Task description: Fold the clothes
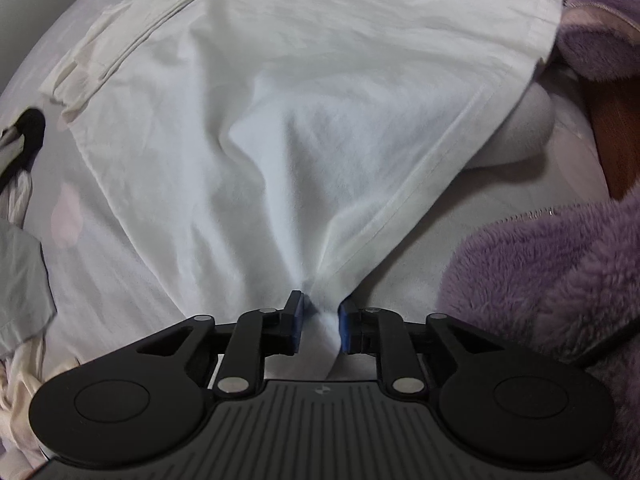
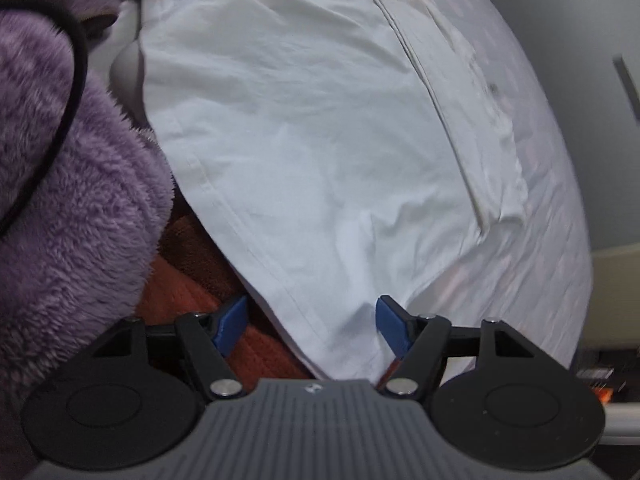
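A white garment point(image 1: 320, 100) lies spread over a pale bed sheet point(image 1: 120, 280), hem edge running down to the right. My left gripper point(image 1: 320, 312) is shut on a bunched pinch of this fabric near the hem, and folds radiate up from its blue pads point(image 1: 297, 316). In the right wrist view the same white garment point(image 2: 300, 140) fills the middle. My right gripper point(image 2: 312, 320) stands open, its blue pads point(image 2: 232, 320) wide apart, with the garment's lower corner lying loose between them.
Fuzzy purple sleeves of a person point(image 1: 540, 280) point(image 2: 72, 200) crowd the near side. A rust-orange towel point(image 2: 180, 288) lies under the garment's edge. Grey cloth point(image 1: 20, 288) and cream cloth point(image 1: 16, 392) sit at the left. A grey rounded object point(image 1: 516, 132) pokes out beside the hem.
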`<state>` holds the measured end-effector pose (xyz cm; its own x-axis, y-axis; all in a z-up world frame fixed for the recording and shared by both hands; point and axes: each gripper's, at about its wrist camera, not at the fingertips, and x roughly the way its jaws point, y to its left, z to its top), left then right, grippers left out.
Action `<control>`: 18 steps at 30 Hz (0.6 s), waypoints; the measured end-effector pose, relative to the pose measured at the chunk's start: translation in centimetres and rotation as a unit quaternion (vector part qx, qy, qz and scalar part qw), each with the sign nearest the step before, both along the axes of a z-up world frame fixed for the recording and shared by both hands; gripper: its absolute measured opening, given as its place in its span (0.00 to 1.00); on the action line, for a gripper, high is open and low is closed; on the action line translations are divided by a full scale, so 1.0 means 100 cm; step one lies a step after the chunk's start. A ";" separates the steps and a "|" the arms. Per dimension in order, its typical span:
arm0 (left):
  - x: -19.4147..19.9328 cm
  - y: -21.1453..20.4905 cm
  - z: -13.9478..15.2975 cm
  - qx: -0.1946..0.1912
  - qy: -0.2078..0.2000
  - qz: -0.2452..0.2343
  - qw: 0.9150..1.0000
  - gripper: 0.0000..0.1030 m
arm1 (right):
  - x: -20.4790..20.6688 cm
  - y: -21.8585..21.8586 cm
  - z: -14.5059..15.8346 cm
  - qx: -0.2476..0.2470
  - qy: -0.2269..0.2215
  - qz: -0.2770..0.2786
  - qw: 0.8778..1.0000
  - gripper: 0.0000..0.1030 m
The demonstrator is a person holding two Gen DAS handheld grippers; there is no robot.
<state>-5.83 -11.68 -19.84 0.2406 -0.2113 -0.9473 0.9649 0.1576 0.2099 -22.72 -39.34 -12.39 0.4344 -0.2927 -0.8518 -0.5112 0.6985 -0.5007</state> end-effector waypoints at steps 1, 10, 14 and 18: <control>-0.001 0.000 -0.001 -0.001 -0.006 -0.002 1.000 0.24 | -0.002 0.002 -0.001 0.000 0.001 0.009 1.000 0.53; -0.005 0.009 0.015 -0.030 -0.074 0.021 0.997 0.02 | -0.026 0.008 0.001 -0.066 -0.091 0.019 0.994 0.04; -0.001 0.022 0.041 -0.058 -0.106 0.038 0.992 0.02 | -0.020 0.001 0.015 -0.046 -0.136 -0.010 0.990 0.04; 0.012 0.022 0.082 -0.103 -0.147 0.061 0.982 0.01 | -0.011 -0.005 0.034 -0.038 -0.185 -0.037 0.981 0.03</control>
<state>-4.62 -9.50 -11.64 0.5326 -0.3443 -0.7732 0.8387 0.3372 0.4276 -23.86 -39.88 -9.01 0.6844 -0.3917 -0.6150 -0.2337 0.6811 -0.6939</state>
